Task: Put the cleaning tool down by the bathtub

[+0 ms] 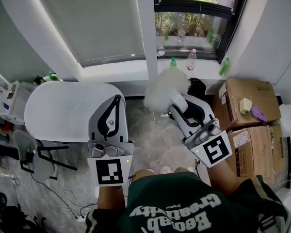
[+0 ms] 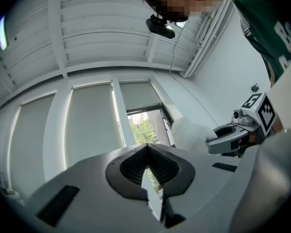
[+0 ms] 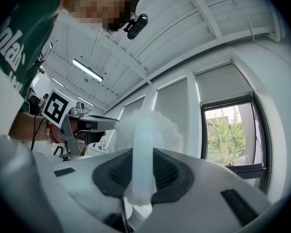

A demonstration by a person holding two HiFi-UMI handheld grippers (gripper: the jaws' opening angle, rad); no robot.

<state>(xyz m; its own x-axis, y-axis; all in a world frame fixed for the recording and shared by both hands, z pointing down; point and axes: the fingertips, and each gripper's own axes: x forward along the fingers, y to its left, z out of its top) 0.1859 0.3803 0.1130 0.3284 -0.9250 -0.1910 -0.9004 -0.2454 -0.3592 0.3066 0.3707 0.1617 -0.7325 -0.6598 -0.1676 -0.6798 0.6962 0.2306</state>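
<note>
We find the right tongs [image 3: 143, 154] clamped on the duster [image 1: 165, 88]. Their dark ribbed pads press both sides of its smooth, translucent white plastic handle. The fluffy, rounded white head stands beyond the tips. In the head view the duster is held above the grey marbled floor [image 1: 150, 132], right of the tub [image 1: 58, 111] and apart from it, near the far window wall.

The left tongs [image 2: 146, 147] are together at the tips, with nothing between them. Only a narrow slit shows lower down between the ribbed pads. They hang over the tub's right end.

The tub is a glossy white oval with a smooth rounded rim, standing at the left. Brown cardboard boxes [image 1: 242, 101], flat-topped and square-cornered, are stacked at the right. The white sill [image 1: 120, 70] runs along the far side beneath a grey blind.
</note>
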